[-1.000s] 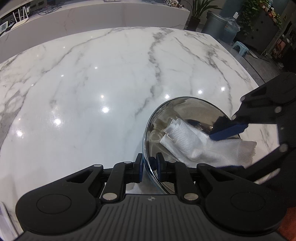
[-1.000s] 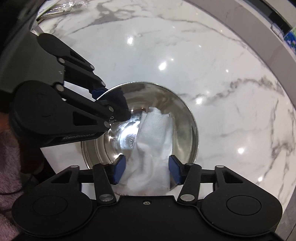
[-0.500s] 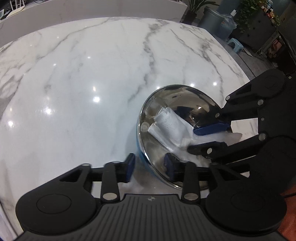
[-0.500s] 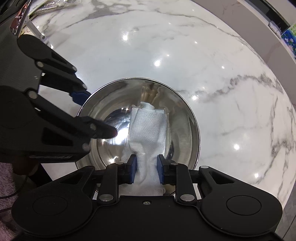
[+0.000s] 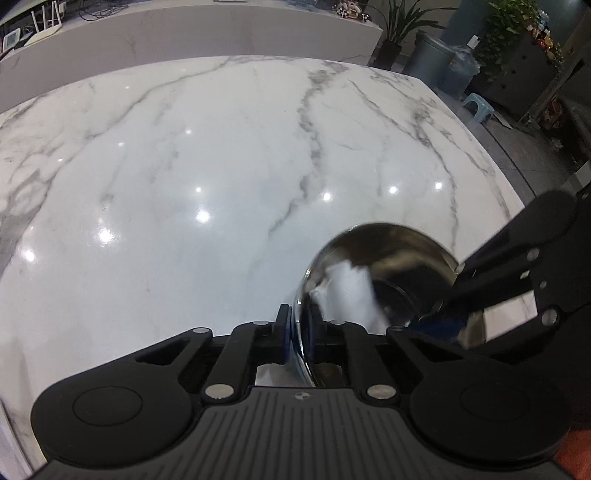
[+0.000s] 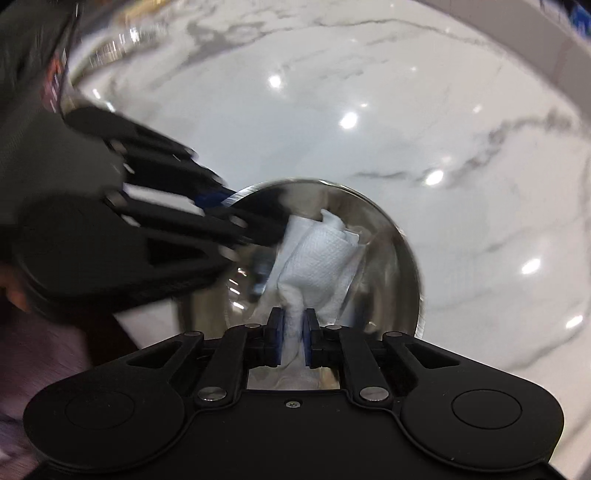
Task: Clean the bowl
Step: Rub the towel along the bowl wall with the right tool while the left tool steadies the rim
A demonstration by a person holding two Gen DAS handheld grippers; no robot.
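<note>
A shiny steel bowl (image 5: 391, 258) is tilted above the white marble table (image 5: 221, 166). My left gripper (image 5: 298, 332) is shut on the bowl's near rim. A white paper towel (image 5: 351, 291) lies inside the bowl. My right gripper (image 6: 293, 338) is shut on the towel (image 6: 317, 258) and presses it against the bowl's inner wall (image 6: 388, 266). In the left wrist view the right gripper (image 5: 439, 317) reaches in from the right. In the right wrist view the left gripper (image 6: 225, 199) holds the rim at the left, blurred.
The marble table (image 6: 406, 129) stretches far and wide around the bowl. Beyond its far edge stand a white counter (image 5: 221, 33), a grey bin (image 5: 428, 55), potted plants (image 5: 513, 26) and a small blue stool (image 5: 478, 105).
My left gripper opened, then shut again on the bowl's rim and tipped the bowl up. My right gripper closed on the paper towel and pushed it deeper into the bowl.
</note>
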